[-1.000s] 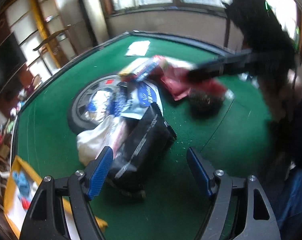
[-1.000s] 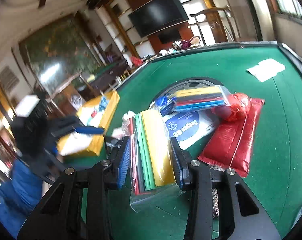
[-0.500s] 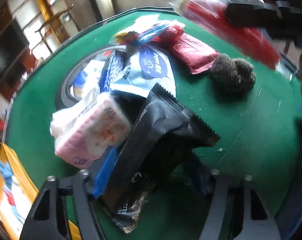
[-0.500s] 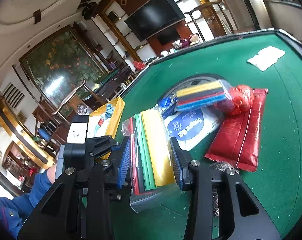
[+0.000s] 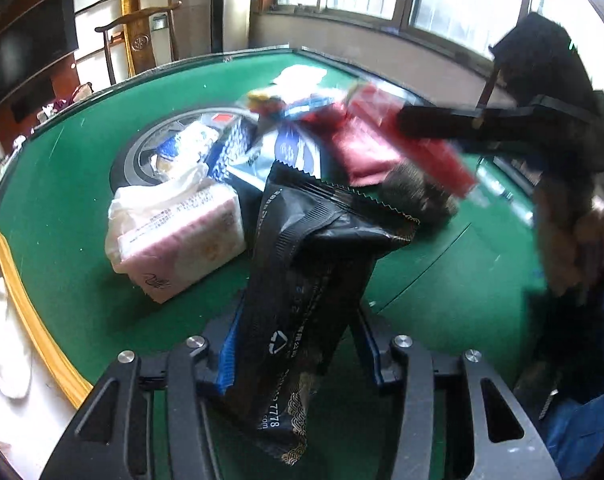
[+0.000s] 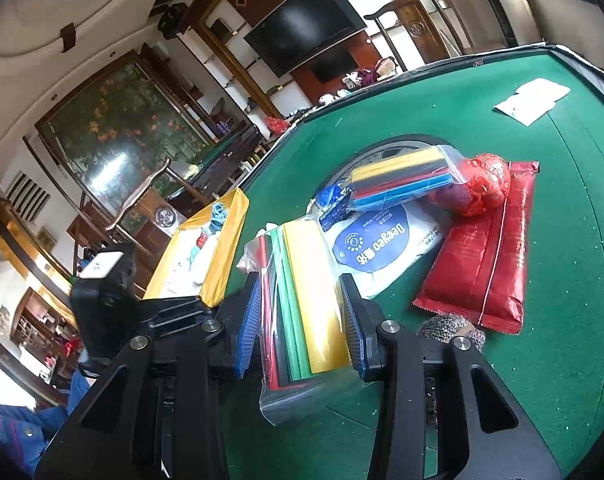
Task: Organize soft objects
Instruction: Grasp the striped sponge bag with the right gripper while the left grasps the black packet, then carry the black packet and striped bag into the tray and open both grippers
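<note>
Left wrist view: my left gripper [image 5: 298, 348] clamps one black pouch [image 5: 302, 280], lifted off the green table [image 5: 62, 240].
Right gripper [image 6: 302, 320]: I grip one clear bag of coloured strips [image 6: 302, 292].
Room: bare felt beyond the red pack [image 6: 486, 248].

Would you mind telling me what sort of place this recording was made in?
Probably a private lounge or games room in a home or club: a green felt table like a mahjong table, a wall-mounted television, carved wooden chairs and a large framed painting.
</note>
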Demonstrator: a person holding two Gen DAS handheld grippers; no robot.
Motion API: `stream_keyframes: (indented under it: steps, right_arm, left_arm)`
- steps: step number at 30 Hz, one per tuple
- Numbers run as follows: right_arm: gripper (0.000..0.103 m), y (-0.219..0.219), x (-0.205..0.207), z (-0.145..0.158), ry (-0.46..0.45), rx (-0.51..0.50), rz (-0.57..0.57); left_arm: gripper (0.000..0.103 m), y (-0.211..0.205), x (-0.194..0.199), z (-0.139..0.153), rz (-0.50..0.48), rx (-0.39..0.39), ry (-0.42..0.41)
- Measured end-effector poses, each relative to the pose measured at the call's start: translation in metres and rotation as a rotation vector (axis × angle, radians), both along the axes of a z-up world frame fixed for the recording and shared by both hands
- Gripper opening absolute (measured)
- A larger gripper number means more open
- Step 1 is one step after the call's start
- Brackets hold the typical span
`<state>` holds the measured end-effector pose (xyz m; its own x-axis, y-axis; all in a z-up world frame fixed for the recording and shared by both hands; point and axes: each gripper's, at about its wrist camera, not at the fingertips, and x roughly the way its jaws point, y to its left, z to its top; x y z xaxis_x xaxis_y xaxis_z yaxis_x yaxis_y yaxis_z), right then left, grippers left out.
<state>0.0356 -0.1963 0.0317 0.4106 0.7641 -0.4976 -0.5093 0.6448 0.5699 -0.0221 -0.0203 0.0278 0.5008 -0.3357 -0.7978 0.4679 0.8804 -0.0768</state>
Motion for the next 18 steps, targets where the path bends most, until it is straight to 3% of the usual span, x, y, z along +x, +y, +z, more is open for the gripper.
stream_keyframes:
  steps: [4,11,18]
  right_arm:
    - [0.038,0.002,0.001,0.000,-0.008,-0.005,0.001]
    - [0.038,0.008,0.006,-0.007,-0.003,-0.036,0.000]
    - [0.038,0.018,0.004,-0.006,-0.046,-0.028,0.050]
  left_arm:
    - [0.049,0.010,-0.007,0.011,0.020,-0.069,-0.026]
    - [0.049,0.041,-0.011,0.028,0.137,-0.186,-0.100]
    - [0.049,0.069,-0.018,0.043,0.215,-0.242,-0.143]
